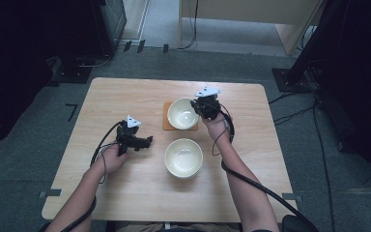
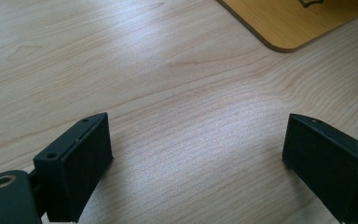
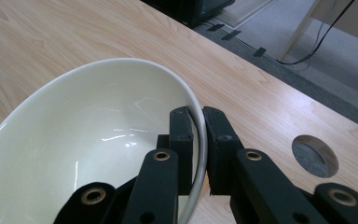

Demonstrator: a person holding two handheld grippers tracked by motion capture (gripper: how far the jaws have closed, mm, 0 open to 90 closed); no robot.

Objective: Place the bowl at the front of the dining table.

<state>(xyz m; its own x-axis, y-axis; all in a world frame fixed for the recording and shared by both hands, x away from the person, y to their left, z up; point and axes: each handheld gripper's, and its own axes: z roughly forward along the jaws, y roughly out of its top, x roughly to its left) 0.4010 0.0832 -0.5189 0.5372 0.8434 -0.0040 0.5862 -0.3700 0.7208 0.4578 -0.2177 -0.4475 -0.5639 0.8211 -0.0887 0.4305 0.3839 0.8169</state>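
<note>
The right hand-held gripper (image 3: 199, 154) pinches the rim of the cream glazed ceramic bowl (image 3: 98, 140) over the orange square mat (image 1: 166, 122); setting it down looks next. The left hand-held gripper (image 2: 196, 163) hangs wide apart, empty.

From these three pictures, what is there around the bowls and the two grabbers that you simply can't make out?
- The mat, high view: mostly hidden under the far bowl; in the left gripper view the top edge cuts off its dark mark.
- Whether the far bowl rests on the mat or is lifted: the right gripper, shut on its rim, blocks the underside.
- The left gripper: open over bare table.
- The near bowl: any markings too small.
</note>
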